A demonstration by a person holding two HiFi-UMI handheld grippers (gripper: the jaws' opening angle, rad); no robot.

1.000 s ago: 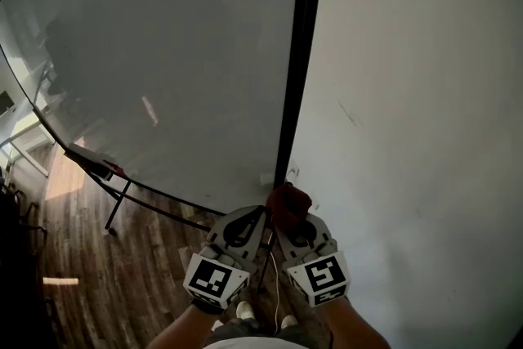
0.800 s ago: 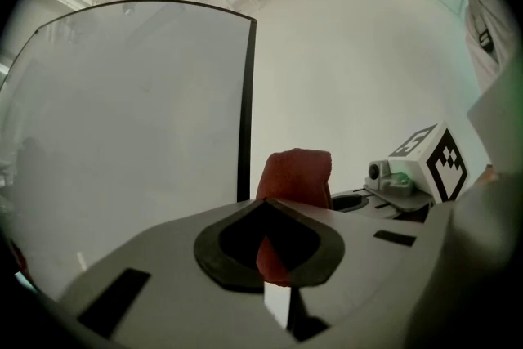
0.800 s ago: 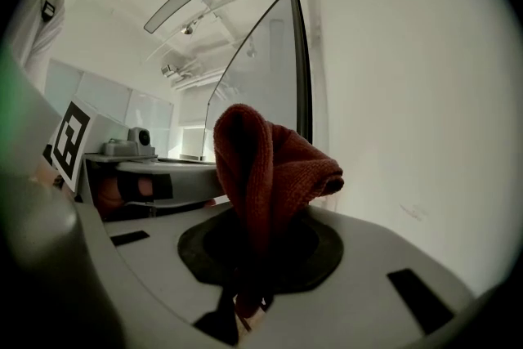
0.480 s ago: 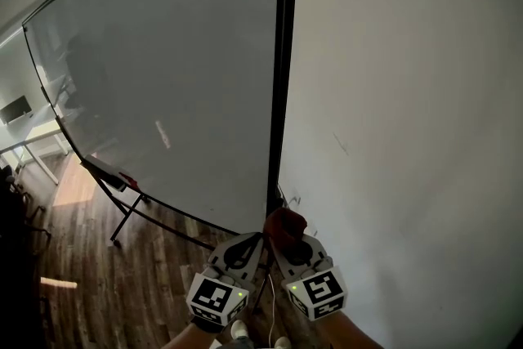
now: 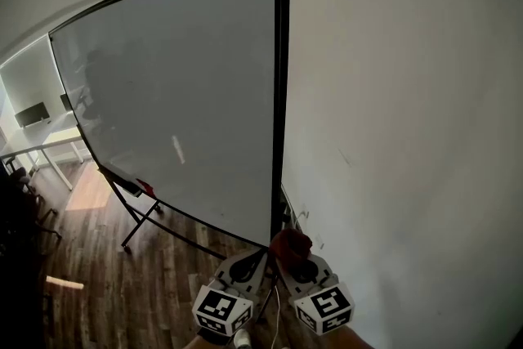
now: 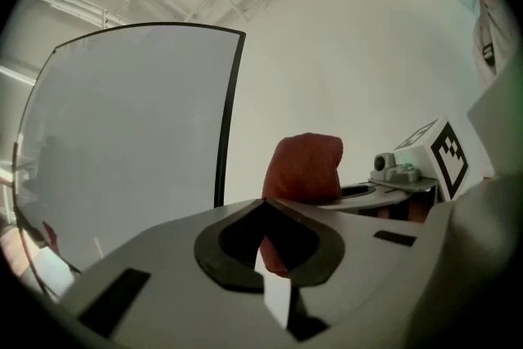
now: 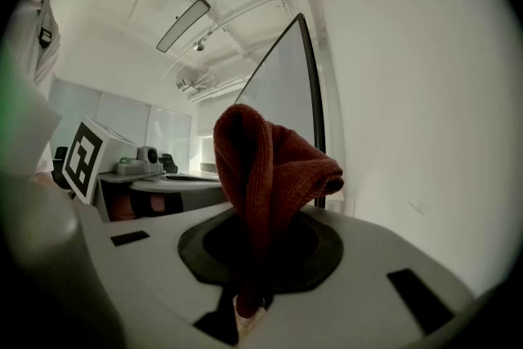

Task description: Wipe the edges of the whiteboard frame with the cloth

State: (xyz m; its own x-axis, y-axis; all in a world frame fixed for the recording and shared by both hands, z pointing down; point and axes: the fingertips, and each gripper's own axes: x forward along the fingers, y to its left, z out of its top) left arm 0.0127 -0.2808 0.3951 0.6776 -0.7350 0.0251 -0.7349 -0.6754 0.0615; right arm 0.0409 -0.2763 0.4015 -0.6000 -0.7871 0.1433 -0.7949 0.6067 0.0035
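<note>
Right hand-held gripper (image 5: 287, 256) is clenched on the dark red knitted cloth (image 7: 270, 167): the fold is pinched between its jaws and a rounded lobe stands out past the tips. Left hand-held gripper (image 5: 258, 257) sits just beside it on the left, jaws together, nothing in them. Both are low and near, with the cloth right at the lower right corner of the thin black frame (image 5: 281, 94); contact there can't be confirmed. My read on the cloth: light, soft, limp, coarse knit, so it grips well and conforms round an edge, but it folds and bunches under drag. Best hold is across the folded middle as now, leaving the free lobe as the wiping face. The frame looks narrow, stiff and smooth, a straight run up the right side to a rounded top corner. The large pale grey whiteboard (image 5: 180, 94) has a slick, slightly glossy face and rests on a black tubular metal stand (image 5: 143, 221) over a dark wood-plank floor (image 5: 98, 282), close to the matte white wall (image 5: 409, 135) on the right. The stand may rock or shift if pushed hard, so light pressure seems wise.
</note>
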